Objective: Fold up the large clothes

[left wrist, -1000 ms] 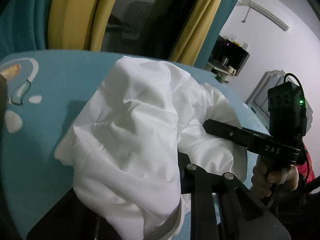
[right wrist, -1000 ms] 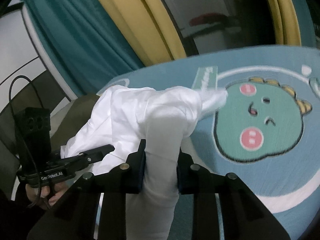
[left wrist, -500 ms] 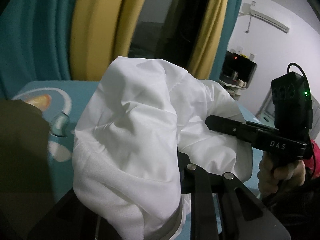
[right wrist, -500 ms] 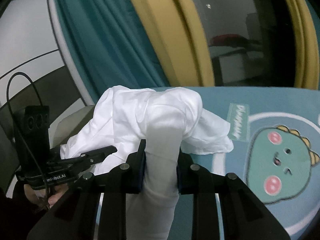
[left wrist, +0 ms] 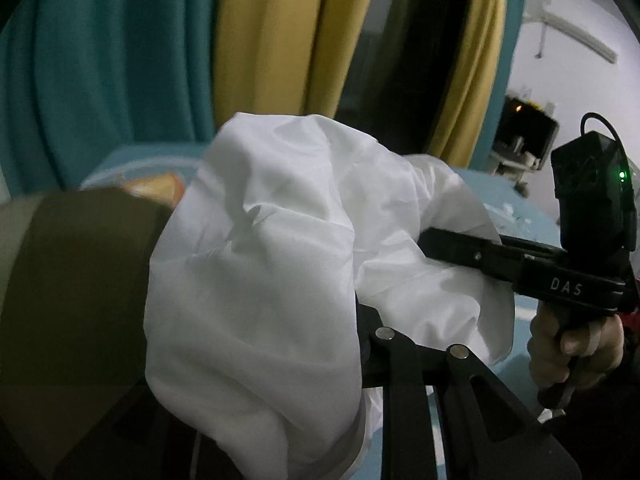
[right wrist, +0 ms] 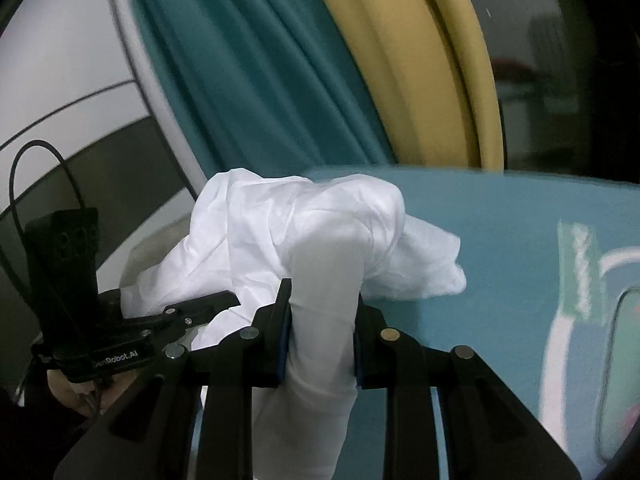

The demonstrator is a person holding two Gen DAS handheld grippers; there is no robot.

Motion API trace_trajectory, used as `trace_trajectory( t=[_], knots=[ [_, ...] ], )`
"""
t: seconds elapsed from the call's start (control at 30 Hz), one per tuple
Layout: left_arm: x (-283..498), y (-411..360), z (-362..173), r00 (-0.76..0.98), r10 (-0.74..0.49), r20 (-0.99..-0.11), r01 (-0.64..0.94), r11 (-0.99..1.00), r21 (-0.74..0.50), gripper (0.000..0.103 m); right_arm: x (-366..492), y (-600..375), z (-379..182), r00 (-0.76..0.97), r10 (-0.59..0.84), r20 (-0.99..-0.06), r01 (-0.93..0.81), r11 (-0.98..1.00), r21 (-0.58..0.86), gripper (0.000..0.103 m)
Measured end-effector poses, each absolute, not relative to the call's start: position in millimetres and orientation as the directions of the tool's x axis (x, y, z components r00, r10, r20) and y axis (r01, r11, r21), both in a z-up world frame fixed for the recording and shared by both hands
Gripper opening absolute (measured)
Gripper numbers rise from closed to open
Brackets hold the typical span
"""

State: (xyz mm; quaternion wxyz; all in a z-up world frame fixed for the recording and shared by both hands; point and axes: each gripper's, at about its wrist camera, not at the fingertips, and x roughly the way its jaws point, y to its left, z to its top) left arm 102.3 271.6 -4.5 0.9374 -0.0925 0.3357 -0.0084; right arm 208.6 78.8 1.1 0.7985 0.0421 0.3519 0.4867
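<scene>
A crumpled white garment hangs bunched between both grippers, lifted above the teal bedspread. In the left wrist view it drapes over my left gripper and hides one finger; the jaws are opening slightly, with cloth still pinched between them. My right gripper is shut on a thick roll of the white garment. The right gripper also shows in the left wrist view, its tip buried in the fabric and a hand on its grip. The left gripper reaches into the cloth from the left.
Teal and yellow curtains hang behind the bed. An olive-brown padded surface fills the left of the left wrist view. A cartoon print marks the bedspread at the right. A white and grey wall panel stands at the left.
Both grippers carried the garment sideways across the bed. The dinosaur print slid out to the right in the right view. The olive-brown surface came in at the left of the left view.
</scene>
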Motion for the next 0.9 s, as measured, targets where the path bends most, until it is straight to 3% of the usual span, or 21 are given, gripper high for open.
trace_trajectory(
  t=[0.1, 0.2, 0.5, 0.6, 0.67, 0.9],
  knots=[
    [114.2, 287.7, -30.7, 0.716, -0.082, -0.694, -0.081, 0.977, -0.199, 0.03, 223.2, 86.3, -27.8, 0.249, 0.771, -0.587, -0.704, 0.56, 0.437, 0.024],
    [115.4, 298.7, -42.2, 0.701, -0.111, -0.704, -0.075, 0.971, -0.228, 0.036, 236.1, 89.2, -54.2, 0.233, 0.732, -0.64, -0.668, 0.599, 0.442, 0.027],
    [92.7, 296.1, -27.1, 0.701, -0.021, -0.713, -0.13, 0.979, -0.157, 0.039, 228.2, 86.0, -58.5, 0.253, 0.706, -0.661, -0.66, 0.626, 0.415, 0.042],
    [84.3, 294.5, -24.3, 0.697, 0.004, -0.717, -0.154, 0.977, -0.144, 0.04, 221.4, 88.1, -56.0, 0.266, 0.687, -0.676, -0.667, 0.638, 0.385, 0.052],
    [81.8, 295.2, -24.9, 0.69, 0.013, -0.724, -0.17, 0.975, -0.145, 0.04, 216.7, 81.8, -52.2, 0.288, 0.667, -0.687, -0.665, 0.656, 0.357, 0.065],
    [67.6, 290.1, -25.2, 0.672, 0.046, -0.739, -0.214, 0.967, -0.135, 0.04, 209.1, 66.6, -49.2, 0.292, 0.658, -0.694, -0.662, 0.663, 0.35, 0.075]
  ],
)
